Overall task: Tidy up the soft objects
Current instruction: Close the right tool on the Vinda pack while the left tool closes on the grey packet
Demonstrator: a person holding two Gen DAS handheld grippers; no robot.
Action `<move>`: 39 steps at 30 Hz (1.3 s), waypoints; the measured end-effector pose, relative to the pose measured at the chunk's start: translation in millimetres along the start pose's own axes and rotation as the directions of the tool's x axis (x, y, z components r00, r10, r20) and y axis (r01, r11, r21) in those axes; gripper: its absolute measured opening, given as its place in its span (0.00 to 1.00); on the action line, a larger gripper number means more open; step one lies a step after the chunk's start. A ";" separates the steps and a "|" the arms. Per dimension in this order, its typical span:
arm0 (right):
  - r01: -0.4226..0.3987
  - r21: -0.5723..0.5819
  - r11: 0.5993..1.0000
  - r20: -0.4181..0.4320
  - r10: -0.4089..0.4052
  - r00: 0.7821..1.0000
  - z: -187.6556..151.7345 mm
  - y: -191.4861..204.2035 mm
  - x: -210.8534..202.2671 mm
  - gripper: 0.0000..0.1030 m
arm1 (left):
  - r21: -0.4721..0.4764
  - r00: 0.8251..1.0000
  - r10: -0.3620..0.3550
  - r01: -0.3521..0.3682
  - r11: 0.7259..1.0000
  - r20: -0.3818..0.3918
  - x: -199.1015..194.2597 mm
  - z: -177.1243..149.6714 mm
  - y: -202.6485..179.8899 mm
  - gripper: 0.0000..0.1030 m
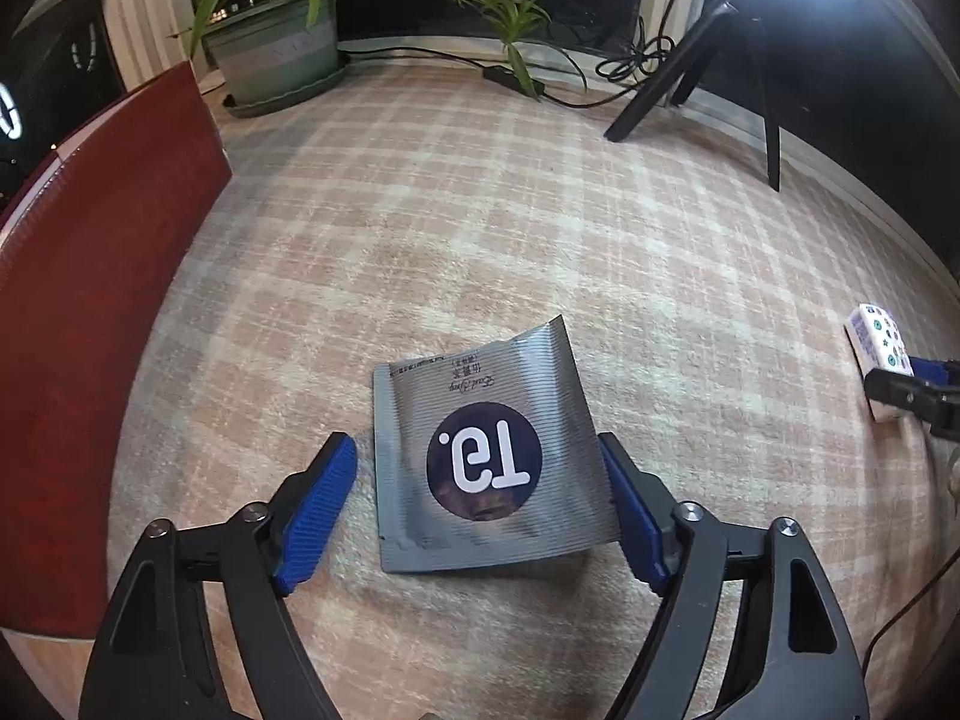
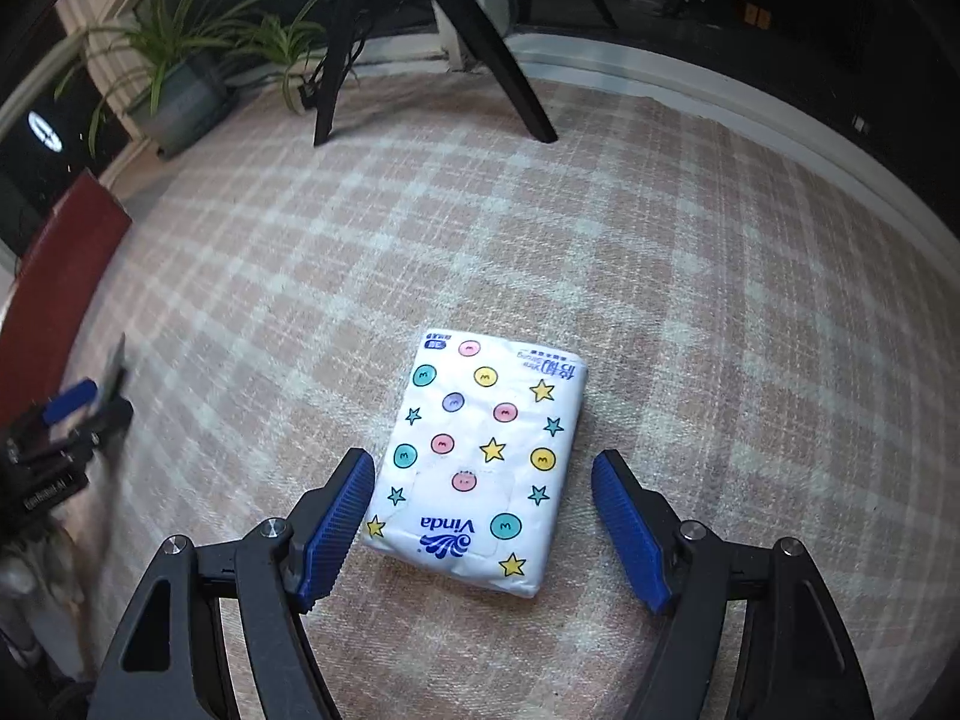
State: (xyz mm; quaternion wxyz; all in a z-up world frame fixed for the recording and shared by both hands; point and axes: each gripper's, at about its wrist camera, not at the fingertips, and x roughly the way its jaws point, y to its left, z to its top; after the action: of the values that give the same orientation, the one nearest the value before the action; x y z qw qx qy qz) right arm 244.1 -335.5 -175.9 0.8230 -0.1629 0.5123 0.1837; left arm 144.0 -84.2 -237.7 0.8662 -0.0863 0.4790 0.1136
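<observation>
Presently, left gripper: the left gripper [image 1: 478, 450] is spread wide, its ribbed blue pads [image 1: 315, 510] on black arms standing either side of the grey sachet [image 1: 486, 456]; the right pad is at or touching the sachet's edge, the left pad just apart from it.
Grey sachet: flat foil-like pouch, finely ridged, with a dark round label marked "T9"; it lies on the plaid cloth [image 1: 480, 228], its far right corner curled upward.
Right gripper: the right gripper [image 2: 483, 480] is likewise released, jaws wide, blue pads [image 2: 336, 528] flanking the tissue pack [image 2: 480, 456]; the left pad is just beside the pack's edge, the right pad stands clear of it.
Tissue pack: soft white plastic-wrapped block printed with coloured dots, stars and "Vinda", lying flat on the same cloth.
Only in left view: the tissue pack's end [image 1: 876, 360] at the far right with a dark gripper tip against it; a tangle of black cable [image 1: 636, 60].
Only in right view: the other gripper, blurred, at the left edge.
Surroundings: fuzzy pink-and-cream checked cloth; red board [image 1: 102, 312] at left; potted plant [image 1: 276, 54] in a grey-green pot; black tripod legs [image 2: 504, 60] at the back.
</observation>
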 end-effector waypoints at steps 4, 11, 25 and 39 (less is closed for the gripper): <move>0.014 -0.021 1.000 -0.010 -0.014 1.000 -0.5 4.6 0.8 0.69 | -0.019 0.999 -0.031 0.032 0.999 0.016 1.1 2.3 7.4 0.79; 0.040 -0.054 0.998 -0.017 -0.041 0.999 -3.3 8.8 1.2 0.69 | -0.043 0.998 -0.058 0.059 0.997 0.010 0.0 3.8 15.6 0.79; 0.010 -0.044 0.999 -0.011 -0.011 1.000 -1.9 7.1 1.2 0.69 | -0.025 0.995 0.101 -0.101 0.995 -0.003 1.7 4.4 14.6 0.79; 0.031 -0.090 0.995 -0.030 -0.033 0.999 -0.8 9.1 3.4 0.69 | -0.121 0.997 -0.067 0.063 0.991 -0.031 0.8 10.7 36.9 0.62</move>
State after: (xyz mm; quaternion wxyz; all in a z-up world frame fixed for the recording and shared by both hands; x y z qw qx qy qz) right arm 240.6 -327.5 -180.0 0.8095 -0.2107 0.5137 0.1907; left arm 142.8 -46.0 -234.2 0.8542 -0.1557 0.4831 0.1125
